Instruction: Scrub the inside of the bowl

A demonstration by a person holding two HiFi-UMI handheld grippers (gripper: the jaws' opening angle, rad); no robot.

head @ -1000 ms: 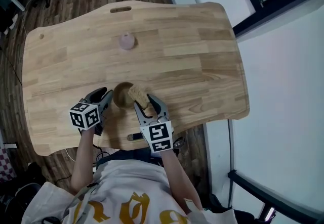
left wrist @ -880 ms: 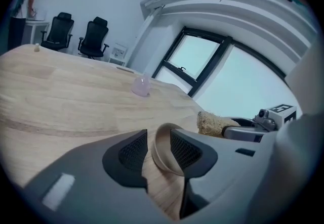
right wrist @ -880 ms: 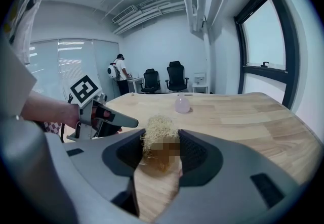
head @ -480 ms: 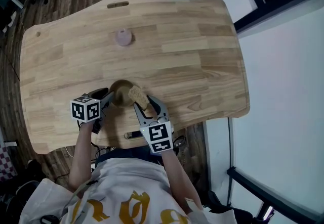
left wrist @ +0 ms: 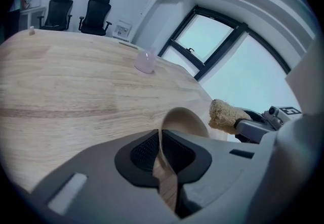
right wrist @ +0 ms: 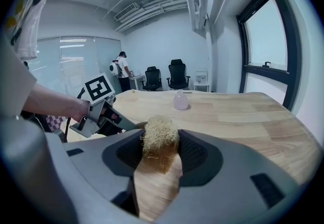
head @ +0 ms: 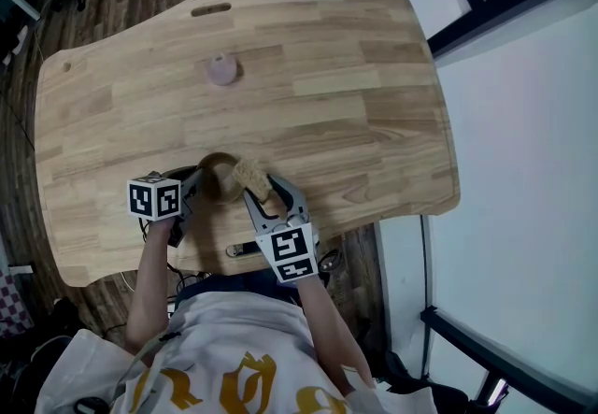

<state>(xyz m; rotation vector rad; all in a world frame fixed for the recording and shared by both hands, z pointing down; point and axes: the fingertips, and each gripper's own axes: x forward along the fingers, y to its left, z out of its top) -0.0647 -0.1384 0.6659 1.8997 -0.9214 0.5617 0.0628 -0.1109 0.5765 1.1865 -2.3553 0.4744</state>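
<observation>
Grey left gripper [head: 196, 184]: jaws have just been closing and now pinch the rim of the bowl [head: 220, 175].
Wooden bowl: near the table's [head: 355, 85] front edge.
Loofah scrubber [head: 250, 173]: clamped in the right gripper [head: 265, 192], at the bowl.
Risk: scrubbing pressure may slip the thin-rim grip.
Count: one bowl, one scrubber, two grippers, one pink bottle [head: 221, 69].

Head view stares steeply down on the table [head: 327, 76], bowl [head: 217, 171] at its six o'clock edge. Both gripper views sit close behind their jaws, skimming the tabletop, sharing the pink object [left wrist: 146, 61] ahead.
</observation>
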